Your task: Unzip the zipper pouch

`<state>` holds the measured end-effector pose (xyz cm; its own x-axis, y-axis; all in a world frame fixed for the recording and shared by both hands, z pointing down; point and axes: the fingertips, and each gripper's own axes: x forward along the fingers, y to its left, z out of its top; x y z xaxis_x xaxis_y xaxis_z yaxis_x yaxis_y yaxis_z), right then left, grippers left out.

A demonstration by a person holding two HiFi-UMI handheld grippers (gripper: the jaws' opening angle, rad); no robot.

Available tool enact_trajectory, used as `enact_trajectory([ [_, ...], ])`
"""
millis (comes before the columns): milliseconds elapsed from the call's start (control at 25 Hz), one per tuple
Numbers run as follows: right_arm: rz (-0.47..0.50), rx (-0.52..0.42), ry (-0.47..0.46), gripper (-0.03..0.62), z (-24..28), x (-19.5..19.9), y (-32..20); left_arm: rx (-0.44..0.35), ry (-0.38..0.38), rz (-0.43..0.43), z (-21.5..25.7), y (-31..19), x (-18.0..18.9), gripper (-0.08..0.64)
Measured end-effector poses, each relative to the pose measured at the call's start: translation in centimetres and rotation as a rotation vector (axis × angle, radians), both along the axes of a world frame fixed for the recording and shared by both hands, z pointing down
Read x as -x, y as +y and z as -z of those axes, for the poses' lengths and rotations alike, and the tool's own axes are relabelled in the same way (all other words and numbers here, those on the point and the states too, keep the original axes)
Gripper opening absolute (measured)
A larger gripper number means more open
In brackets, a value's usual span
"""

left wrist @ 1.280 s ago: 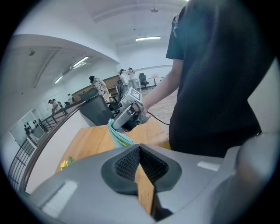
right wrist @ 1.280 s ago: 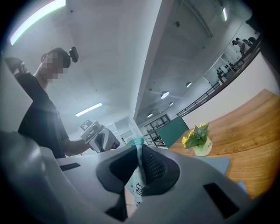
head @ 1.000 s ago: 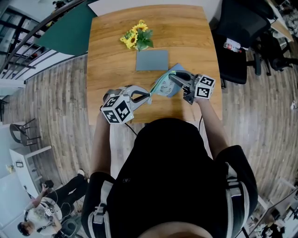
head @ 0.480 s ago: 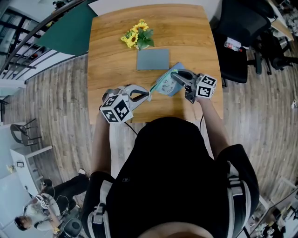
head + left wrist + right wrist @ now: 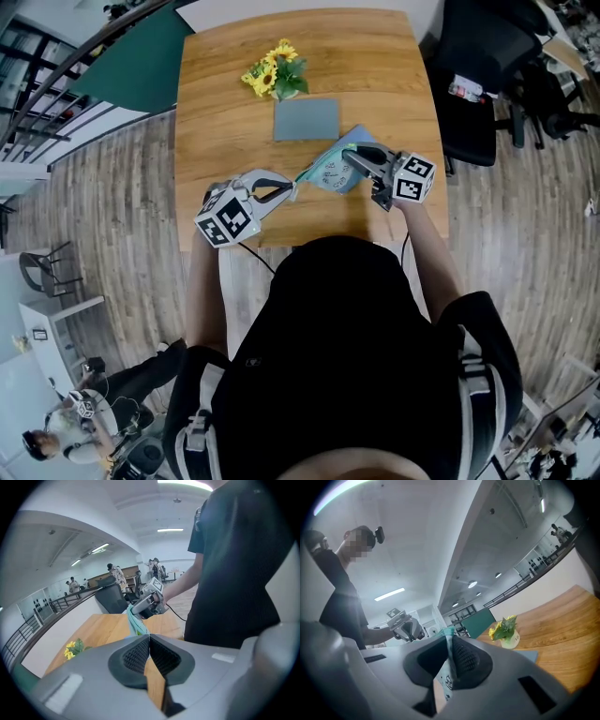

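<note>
The light blue zipper pouch [image 5: 328, 172] hangs over the wooden table [image 5: 216, 103], stretched between both grippers. My left gripper [image 5: 292, 187] is shut at the pouch's left tip. In the left gripper view the teal zipper edge [image 5: 136, 623] runs up out of the closed left gripper [image 5: 149, 639]; the pull itself is hidden between the pads. My right gripper [image 5: 350, 156] is shut on the pouch's right end. In the right gripper view the printed fabric [image 5: 446, 677] is pinched in the right gripper [image 5: 451, 646]. Each gripper shows in the other's view: the right gripper [image 5: 149, 603], the left gripper [image 5: 407, 626].
A small pot of yellow flowers [image 5: 275, 73] and a grey mat [image 5: 307, 119] lie on the table beyond the pouch. A black office chair [image 5: 473, 75] stands off the table's right edge. People stand in the far background.
My left gripper has shifted slightly left and rolled a little, keeping the pouch's tip. The right gripper has stayed in place on the pouch.
</note>
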<state>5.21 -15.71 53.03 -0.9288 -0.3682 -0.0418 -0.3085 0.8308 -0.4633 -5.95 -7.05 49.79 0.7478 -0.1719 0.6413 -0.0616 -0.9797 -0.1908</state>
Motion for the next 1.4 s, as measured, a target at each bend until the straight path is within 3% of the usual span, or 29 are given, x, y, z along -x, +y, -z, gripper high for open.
enact_trajectory([
  [280,0.099,-0.052,0.118,0.028,-0.3,1.9,1.6,0.072,0.0,0.106,-4.4,0.2,1.7,0.025],
  [480,0.106,-0.037,0.138,0.029,-1.3,2.7,2.6,0.127,0.113,0.202,-5.6,0.0,2.5,0.056],
  [600,0.092,-0.027,0.149,0.029,-1.6,2.9,2.7,0.103,0.155,0.26,-5.6,-0.5,3.4,0.084],
  [760,0.059,-0.036,0.175,0.029,-2.0,3.1,2.6,0.055,0.234,0.324,-4.6,-1.1,4.2,0.053],
  [960,0.025,-0.061,0.199,0.031,-2.2,3.6,2.6,0.075,0.321,0.417,-4.6,-1.4,5.7,0.002],
  [1080,-0.003,-0.069,0.217,0.031,-2.4,3.9,2.2,0.098,0.375,0.425,-4.4,-1.3,5.8,0.002],
  [1400,-0.018,-0.069,0.245,0.032,-3.0,5.2,2.6,0.131,0.382,0.454,-5.7,-1.3,7.6,0.002],
])
